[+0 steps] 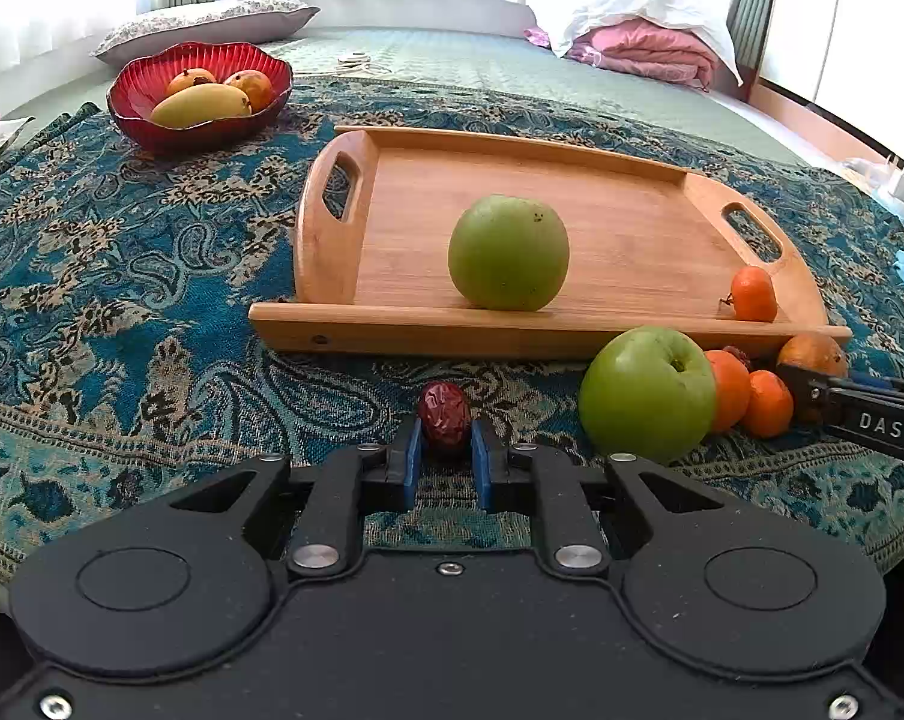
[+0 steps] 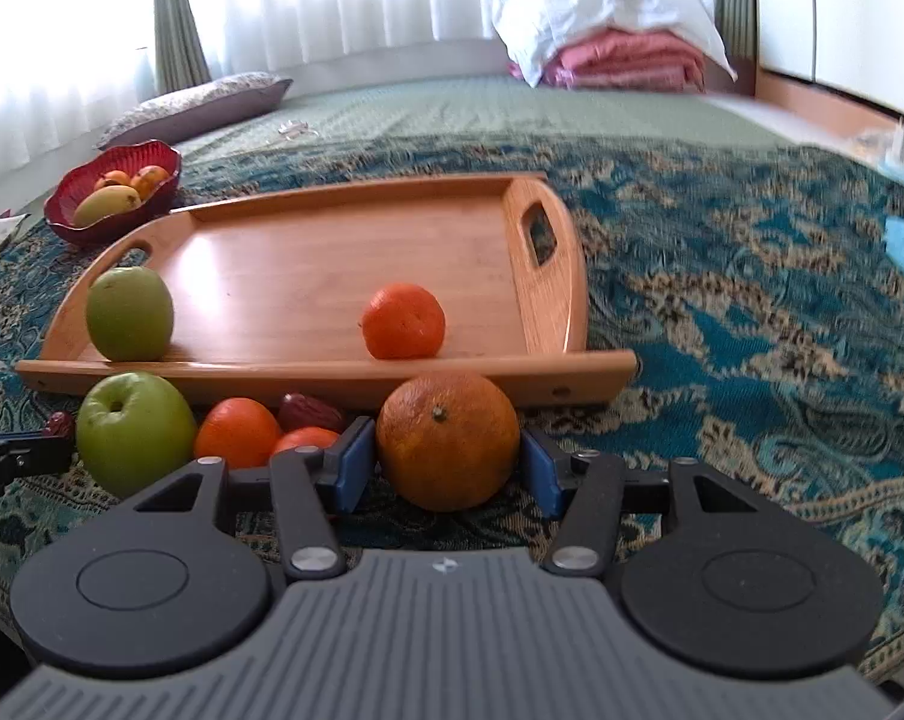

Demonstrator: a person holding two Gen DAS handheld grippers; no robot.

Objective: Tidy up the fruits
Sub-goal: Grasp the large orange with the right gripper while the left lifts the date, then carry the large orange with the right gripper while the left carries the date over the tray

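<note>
"What was on the bed point(image 1: 512, 54)?"
"A blue patterned cloth point(image 1: 122, 276) covered the near part. A wooden tray point(image 1: 572, 330) sat in its middle, and a red bowl point(image 1: 134, 102) stood toward the far left corner."
"Anything else?"
"A pillow point(image 1: 206, 21) and folded blankets point(image 1: 650, 51) lay at the far edge."

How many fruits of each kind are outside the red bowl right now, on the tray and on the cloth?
Green apples: 2
Small mandarins: 3
Large orange: 1
Red dates: 2
Total: 8
</note>
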